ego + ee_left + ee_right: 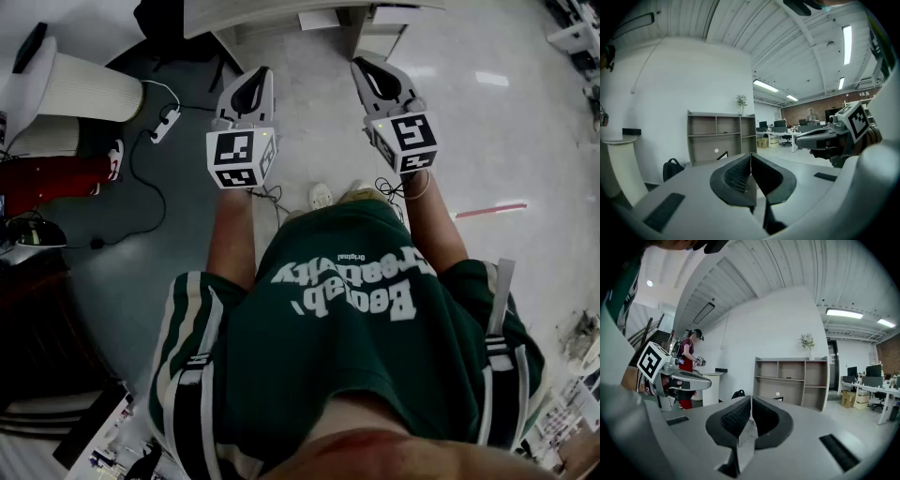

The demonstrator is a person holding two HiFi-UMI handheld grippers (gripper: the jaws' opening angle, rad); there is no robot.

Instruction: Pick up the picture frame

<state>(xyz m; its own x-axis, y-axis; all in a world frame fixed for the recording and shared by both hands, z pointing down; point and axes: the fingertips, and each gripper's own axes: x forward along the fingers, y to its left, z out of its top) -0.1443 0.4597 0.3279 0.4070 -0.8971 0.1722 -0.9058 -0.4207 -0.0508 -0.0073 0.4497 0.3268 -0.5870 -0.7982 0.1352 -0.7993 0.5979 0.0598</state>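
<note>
**Head view.** We saw the person, in a green shirt (347, 337), holding the left gripper (255, 80) and the right gripper (367, 67) side by side in front of the body. Both were above a pale floor (487, 141), each with its marker cube toward the camera. A power strip (167, 122) with its cable lay on the floor to the left. A red strip (490, 209) marked the floor to the right.

**Left gripper view.** The left gripper's jaws were pressed together along their length, with nothing between them.

**Right gripper view.** The right gripper's jaws likewise met pad to pad and held nothing.

**Both gripper views.** Both grippers pointed almost level toward a shelf unit (722, 136) against a white wall, with a small plant (741, 101) on top. The picture frame (723, 155), as far as we could tell, was the small dark-edged, tilted thing at the foot of that shelf unit. Its lower part was hidden behind the gripper's own body. It stood well apart from both grippers, and neither touched it. A dark backpack (672, 168) sat on the floor left of the shelf unit. Desks (780, 133) with monitors filled the room beyond. In the right gripper view, another person (688, 352) stood at a white round stand (712, 385) on the left.
</note>
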